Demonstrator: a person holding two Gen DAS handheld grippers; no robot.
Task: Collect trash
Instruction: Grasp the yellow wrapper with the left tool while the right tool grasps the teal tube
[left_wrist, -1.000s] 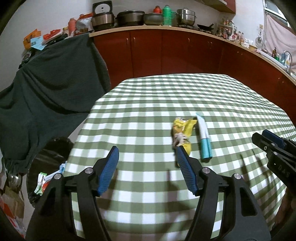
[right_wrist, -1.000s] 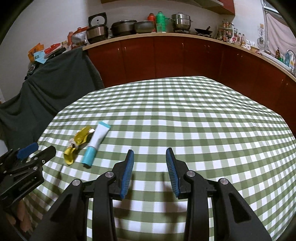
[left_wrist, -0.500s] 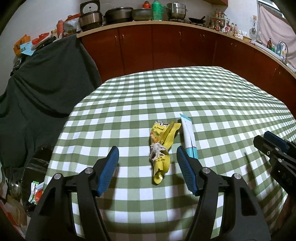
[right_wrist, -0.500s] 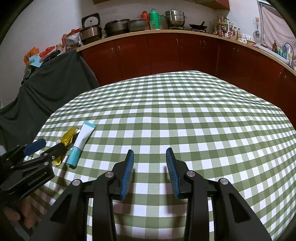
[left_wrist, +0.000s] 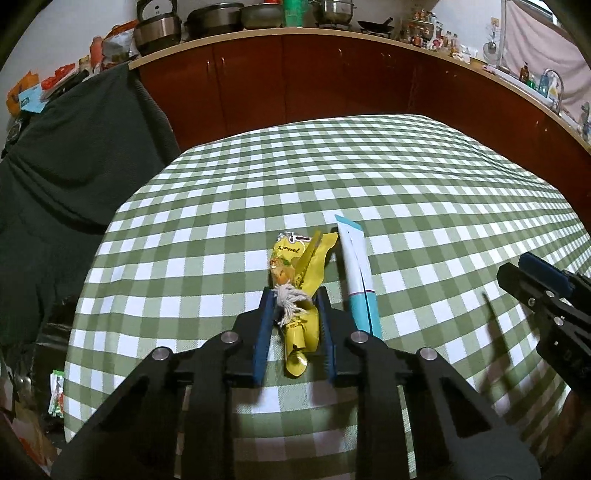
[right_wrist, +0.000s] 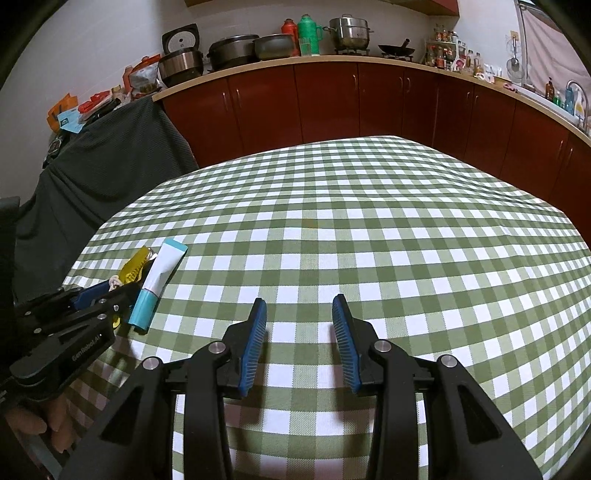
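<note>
A crumpled yellow plastic snack wrapper (left_wrist: 301, 295) with printed lettering and a frayed tuft of white string at its middle lies lengthwise on the green-and-white checked tablecloth (left_wrist: 424, 206), near the cloth's left front edge. Its narrow twisted end points toward the camera and its wider printed end points away. Just beside it, to its right and roughly parallel, lies a flattened white squeeze tube with a teal cap end (left_wrist: 358, 280), crimped end pointing away; the two seem to be just apart, though the view leaves that unclear.
</note>
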